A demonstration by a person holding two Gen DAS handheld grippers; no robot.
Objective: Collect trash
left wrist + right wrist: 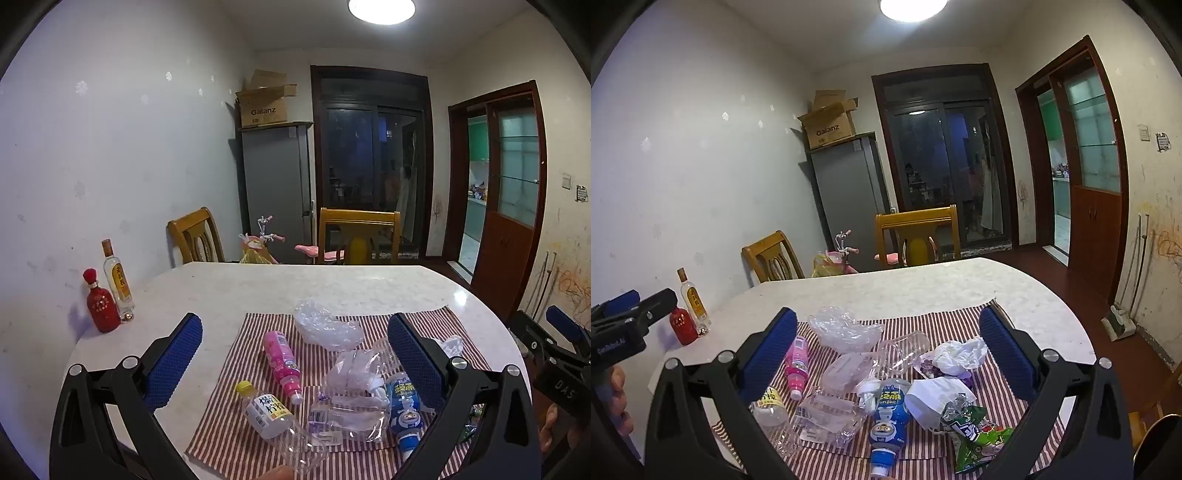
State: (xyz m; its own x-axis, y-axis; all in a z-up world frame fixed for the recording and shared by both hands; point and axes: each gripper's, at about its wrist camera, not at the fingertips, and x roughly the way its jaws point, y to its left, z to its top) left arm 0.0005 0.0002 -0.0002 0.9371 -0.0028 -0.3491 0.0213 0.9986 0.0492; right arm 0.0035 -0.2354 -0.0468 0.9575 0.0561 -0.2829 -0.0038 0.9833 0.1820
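1. Both grippers hover above the near edge of the table (229, 284), over a striped cloth (369, 321) strewn with trash.
2. Left gripper (295, 328): jaws spread wide, nothing between the pads, nothing held.
3. Right gripper (888, 325): same, jaws wide and empty.
4. Trash, all on the cloth: pink bottle (282, 360) at left, yellow-capped bottle (267, 410) nearest on the left, blue bottle (888, 413) in the middle near edge, white paper cup (932, 398) and green snack wrapper (979, 439) to the right, crumpled tissue (960, 354) behind them, clear plastic bag (846, 328) at the far side.
5. No bin or bag for it in view.
6. Likely step: choose and reach for a first piece. Rigid bottles look easiest; close across the body, not the cap.
7. Crushed clear plastic and wrapper probably slip or spring, so pinch a bunched fold.
8. Red bottle (101, 306) and glass bottle (118, 284) stand upright at far left, off the cloth; likely not trash, leave them.
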